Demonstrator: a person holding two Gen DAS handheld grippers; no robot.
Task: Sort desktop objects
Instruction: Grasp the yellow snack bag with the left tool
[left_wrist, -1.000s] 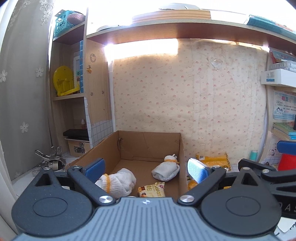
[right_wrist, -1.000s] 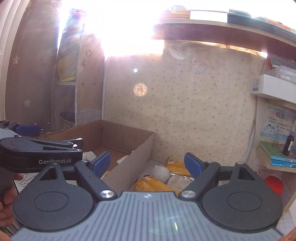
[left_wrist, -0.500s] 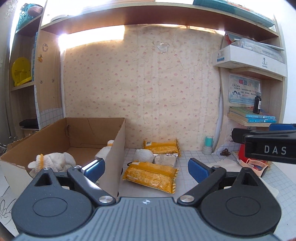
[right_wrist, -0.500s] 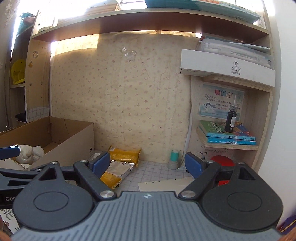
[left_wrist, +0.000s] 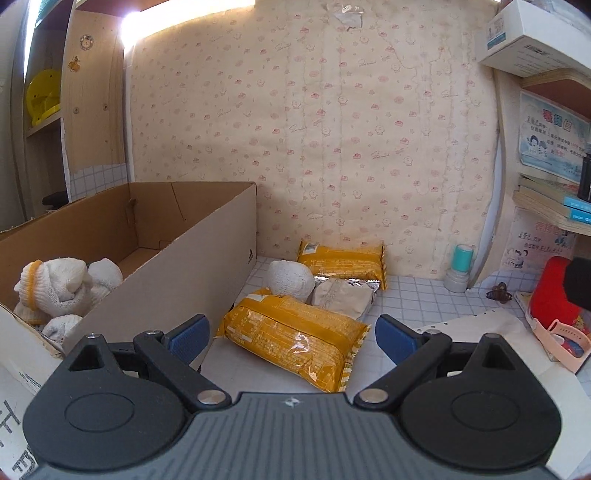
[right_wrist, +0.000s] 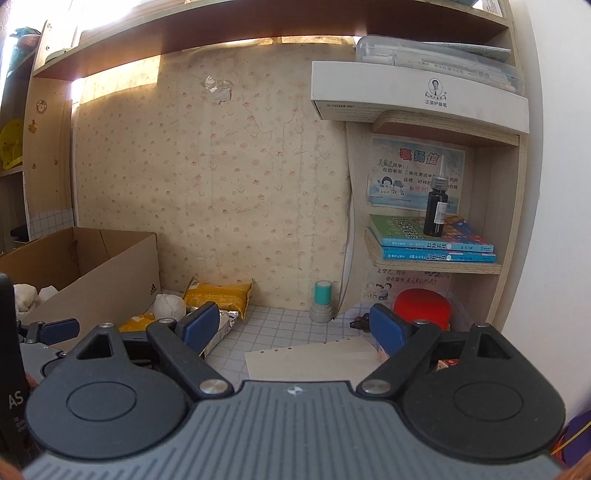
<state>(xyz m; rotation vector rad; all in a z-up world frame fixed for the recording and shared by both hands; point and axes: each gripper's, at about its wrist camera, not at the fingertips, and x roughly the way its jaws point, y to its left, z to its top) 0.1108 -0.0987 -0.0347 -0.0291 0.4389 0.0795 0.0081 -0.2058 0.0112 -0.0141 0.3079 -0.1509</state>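
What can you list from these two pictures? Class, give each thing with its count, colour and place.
open cardboard box: one, brown, left on the desk
rolled knit gloves in the box: a few, white with orange cuffs
rolled knit glove outside the box: one, white, beside the box wall
plastic snack packets: two, yellow, near and far on the desk
foil packet: one, silver-beige, between the yellow packets
small stamp: one, teal top, by the wall
punched paper sheet: one, cream, front of the desk
red container: one, under the right shelf
dark dropper bottle: one, on two books
left tool: open, empty
right tool: open, empty
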